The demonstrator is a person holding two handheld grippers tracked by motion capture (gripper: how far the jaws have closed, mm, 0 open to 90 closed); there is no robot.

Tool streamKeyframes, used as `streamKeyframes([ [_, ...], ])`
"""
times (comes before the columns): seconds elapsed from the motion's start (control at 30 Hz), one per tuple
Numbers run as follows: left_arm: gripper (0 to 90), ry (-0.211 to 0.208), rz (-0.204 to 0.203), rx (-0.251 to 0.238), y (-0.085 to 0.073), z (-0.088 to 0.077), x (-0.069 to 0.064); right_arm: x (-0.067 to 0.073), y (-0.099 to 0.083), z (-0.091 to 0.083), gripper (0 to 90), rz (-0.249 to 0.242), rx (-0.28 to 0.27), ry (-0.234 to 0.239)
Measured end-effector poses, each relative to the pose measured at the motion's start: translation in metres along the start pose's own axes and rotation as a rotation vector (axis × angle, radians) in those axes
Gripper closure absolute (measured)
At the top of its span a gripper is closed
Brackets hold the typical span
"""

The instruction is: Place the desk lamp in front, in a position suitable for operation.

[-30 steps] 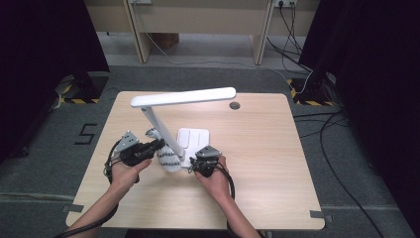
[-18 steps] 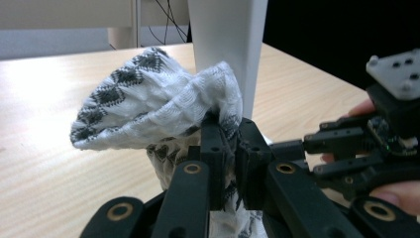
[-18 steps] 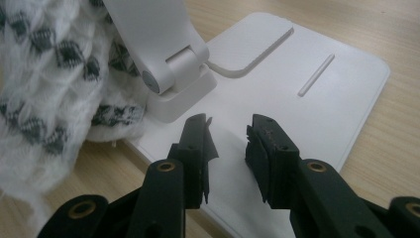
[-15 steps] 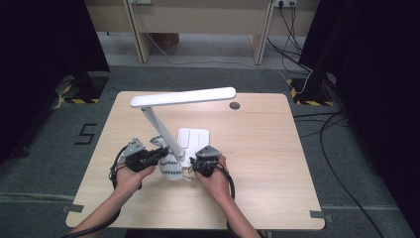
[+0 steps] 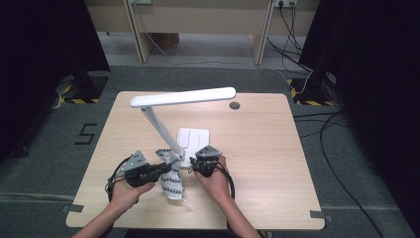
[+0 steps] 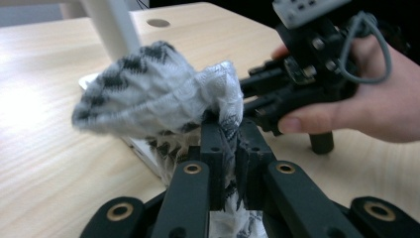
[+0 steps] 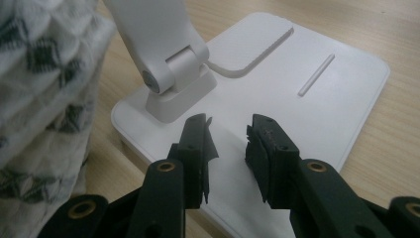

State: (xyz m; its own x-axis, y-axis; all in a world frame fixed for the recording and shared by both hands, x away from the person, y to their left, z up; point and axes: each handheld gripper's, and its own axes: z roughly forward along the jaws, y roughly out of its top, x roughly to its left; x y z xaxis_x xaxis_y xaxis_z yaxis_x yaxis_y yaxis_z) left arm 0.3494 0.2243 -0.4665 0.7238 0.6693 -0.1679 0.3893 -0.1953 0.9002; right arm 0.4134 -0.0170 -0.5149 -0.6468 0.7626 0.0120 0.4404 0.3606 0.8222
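A white cloth with a black pattern [image 5: 171, 181] [image 6: 158, 94] is bunched by the foot of a white desk lamp. My left gripper [image 5: 166, 167] [image 6: 228, 131] is shut on a fold of it, and the rest drapes down to the table. The cloth [image 7: 44, 99] also sits at the left edge of the right gripper view. My right gripper [image 5: 194, 166] [image 7: 227, 131] hovers open just above the lamp base [image 5: 194, 139] [image 7: 307, 99], near its hinge [image 7: 173, 79], with nothing between its jaws. It faces the cloth from the right [image 6: 257, 94].
The lamp's slanted arm [image 5: 157, 124] rises to a long head [image 5: 183, 96] over the table's middle. A round cable hole [image 5: 235, 105] lies at the back of the wooden table [image 5: 267, 148]. Dark curtains and floor cables surround the table.
My left gripper has moved right and slightly down with the cloth, closer to the lamp base and the right gripper. The right gripper has stayed put.
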Motion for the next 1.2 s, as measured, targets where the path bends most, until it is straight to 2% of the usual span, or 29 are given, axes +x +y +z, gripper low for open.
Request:
streamKeyframes([
  [0.2,83.5,0.01,0.003,0.008,0.006,0.008,0.002,0.0,0.0,0.0,68.6,0.0,0.0,0.001],
  [0.4,83.5,0.019,0.015,0.005,0.007,0.004,0.0,-0.001,0.0,0.0,68.6,0.001,0.0,0.004],
  [0.7,83.4,0.021,0.004,0.007,0.009,0.009,0.003,0.0,0.0,0.0,68.6,0.002,0.0,0.001],
  [0.83,83.4,0.017,0.012,0.006,0.009,0.005,0.0,-0.001,0.0,0.0,68.6,0.0,-0.001,0.002],
  [1.0,83.4,0.042,0.02,-0.041,0.018,-0.02,-0.004,-0.001,0.0,0.0,68.6,0.0,-0.001,0.002],
  [1.2,83.4,0.07,0.037,-0.136,0.039,-0.061,-0.005,0.0,0.0,0.0,68.6,0.001,-0.004,-0.001],
])
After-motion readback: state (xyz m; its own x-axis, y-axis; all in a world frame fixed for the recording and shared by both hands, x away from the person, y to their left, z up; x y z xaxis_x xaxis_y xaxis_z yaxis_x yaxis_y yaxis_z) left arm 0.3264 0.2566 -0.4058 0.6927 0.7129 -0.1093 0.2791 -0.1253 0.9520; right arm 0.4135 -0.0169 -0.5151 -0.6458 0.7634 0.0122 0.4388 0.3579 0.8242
